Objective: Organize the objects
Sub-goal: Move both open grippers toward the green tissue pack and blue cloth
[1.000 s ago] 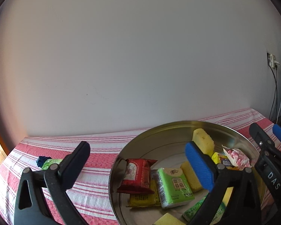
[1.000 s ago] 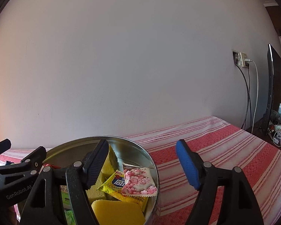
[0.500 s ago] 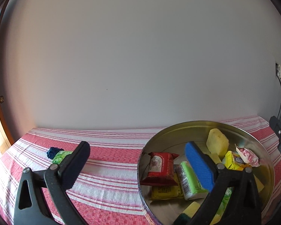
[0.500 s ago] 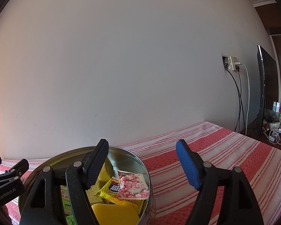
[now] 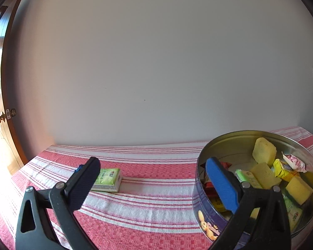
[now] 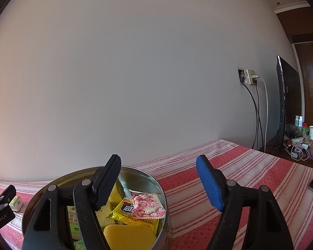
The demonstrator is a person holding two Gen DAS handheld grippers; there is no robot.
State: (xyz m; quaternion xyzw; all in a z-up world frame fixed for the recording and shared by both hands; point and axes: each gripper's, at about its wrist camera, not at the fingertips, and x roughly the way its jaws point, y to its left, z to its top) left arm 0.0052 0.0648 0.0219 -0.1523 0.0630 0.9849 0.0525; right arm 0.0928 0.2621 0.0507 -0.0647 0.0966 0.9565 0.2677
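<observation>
Left gripper point(image 5: 152, 179): jaws spread wide and empty, pointing slightly downward over the red-and-white striped cloth point(image 5: 152, 189). Its black finger point(image 5: 83, 183) overlaps the near corner of a green tissue pack point(image 5: 109, 178) that lies flat on the cloth; whether it touches the pack cannot be told. Just behind that finger a small dark blue object point(image 5: 79, 168) shows, too hidden to identify. Its blue finger point(image 5: 221, 185) stands in front of the left wall of a round metal tin point(image 5: 229, 145).

The tin rests on the cloth to the right of the pack, well apart from it, and holds yellow sponges point(image 5: 264, 152), a second green pack point(image 5: 247, 178), a red packet point(image 5: 208, 185), a yellow sachet point(image 5: 283, 167) and a pink-and-white sachet point(image 5: 294, 162).

Right gripper point(image 6: 158, 183): jaws likewise spread and holding nothing, aimed nearly level. Its black finger point(image 6: 106, 183) hangs over the tin's interior, its blue finger point(image 6: 208, 185) over bare cloth right of the tin. In this view the left gripper's tip appears at the far left edge, with the green tissue pack beside it.
</observation>
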